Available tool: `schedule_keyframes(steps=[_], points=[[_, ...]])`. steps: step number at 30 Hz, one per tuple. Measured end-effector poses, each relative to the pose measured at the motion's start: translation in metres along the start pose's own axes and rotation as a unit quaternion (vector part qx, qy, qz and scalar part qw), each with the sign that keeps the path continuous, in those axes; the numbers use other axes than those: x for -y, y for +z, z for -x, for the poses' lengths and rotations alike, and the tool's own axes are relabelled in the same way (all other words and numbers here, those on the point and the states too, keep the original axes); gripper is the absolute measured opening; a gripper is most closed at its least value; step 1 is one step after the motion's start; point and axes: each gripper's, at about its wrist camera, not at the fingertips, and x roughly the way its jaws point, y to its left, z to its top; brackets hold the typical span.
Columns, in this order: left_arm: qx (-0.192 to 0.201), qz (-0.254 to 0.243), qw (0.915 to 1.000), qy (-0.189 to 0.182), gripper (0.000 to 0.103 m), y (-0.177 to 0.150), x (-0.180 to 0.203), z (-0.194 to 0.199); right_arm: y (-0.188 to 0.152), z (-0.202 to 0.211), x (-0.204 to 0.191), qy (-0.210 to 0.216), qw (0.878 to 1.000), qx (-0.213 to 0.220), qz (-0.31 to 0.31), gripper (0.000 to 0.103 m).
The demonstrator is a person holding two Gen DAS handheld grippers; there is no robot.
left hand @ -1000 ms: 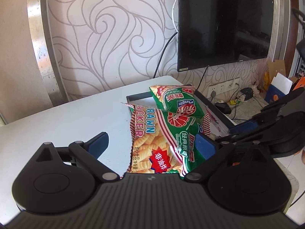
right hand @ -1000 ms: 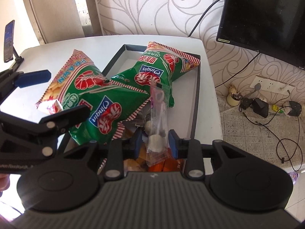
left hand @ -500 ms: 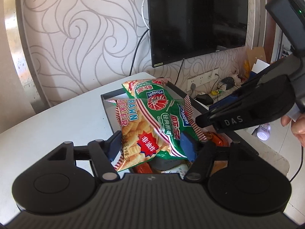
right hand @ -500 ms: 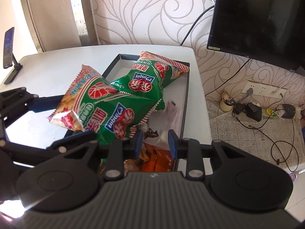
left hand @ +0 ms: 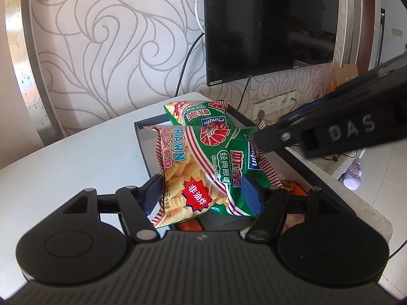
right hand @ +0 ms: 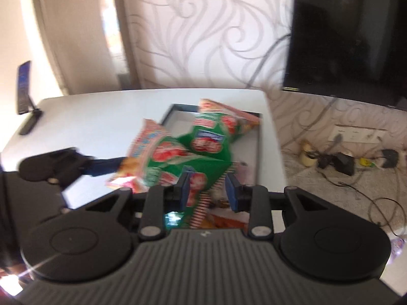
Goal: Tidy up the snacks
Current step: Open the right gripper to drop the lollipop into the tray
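Snack bag: "PRAWN CRACKER", "Qinqin"

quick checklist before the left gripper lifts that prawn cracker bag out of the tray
1. Left gripper closed on the near prawn cracker bag: ok, both pads press its lower end.
2. Right gripper clear of that bag: not ok, the bag's corner sits between its jaws; contact cannot tell, the view is blurred.
3. Second prawn cracker bag free of the first: cannot tell, they overlap.
4. Bag clear of the tray rim: ok, it sits above the rim.
5. Small snacks under the bag staying put: cannot tell, mostly hidden.
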Motion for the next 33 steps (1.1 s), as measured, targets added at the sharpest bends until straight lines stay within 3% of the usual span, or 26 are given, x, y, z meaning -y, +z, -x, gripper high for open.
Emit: schedule_keyframes(steps=[2,8,10,16,25,30,33], points=[[-0.002,-0.001,1.0000,-0.001,0.072,0.001,0.000,0.001,0.001,-0.009,-0.010,0.015,1.000,-0.011,0.014,0.033],[-0.009,0.009,0.9999,0.008,0.075,-0.001,-0.006,0.006,0.001,-0.035,-0.022,0.002,0.999,-0.032,0.037,0.033],[-0.008,0.009,0.9998,0.015,0.085,0.000,-0.006,0.010,0.003,-0.041,-0.021,-0.006,0.999,-0.035,0.038,0.035],[-0.016,-0.003,0.9991,0.039,0.094,-0.002,-0.008,0.016,0.001,-0.058,-0.025,-0.016,0.997,-0.059,0.036,0.033],[-0.038,0.014,0.9974,0.059,0.102,0.000,-0.020,0.032,-0.004,-0.012,-0.024,0.000,1.000,-0.022,0.016,0.034],[-0.026,0.025,0.9944,0.100,0.102,0.001,-0.019,0.051,-0.015,0.019,-0.006,0.007,1.000,-0.007,-0.021,0.035],[-0.016,0.053,0.9935,0.100,0.102,0.004,-0.018,0.064,-0.023,0.033,0.001,0.018,0.999,-0.010,-0.034,0.036]])
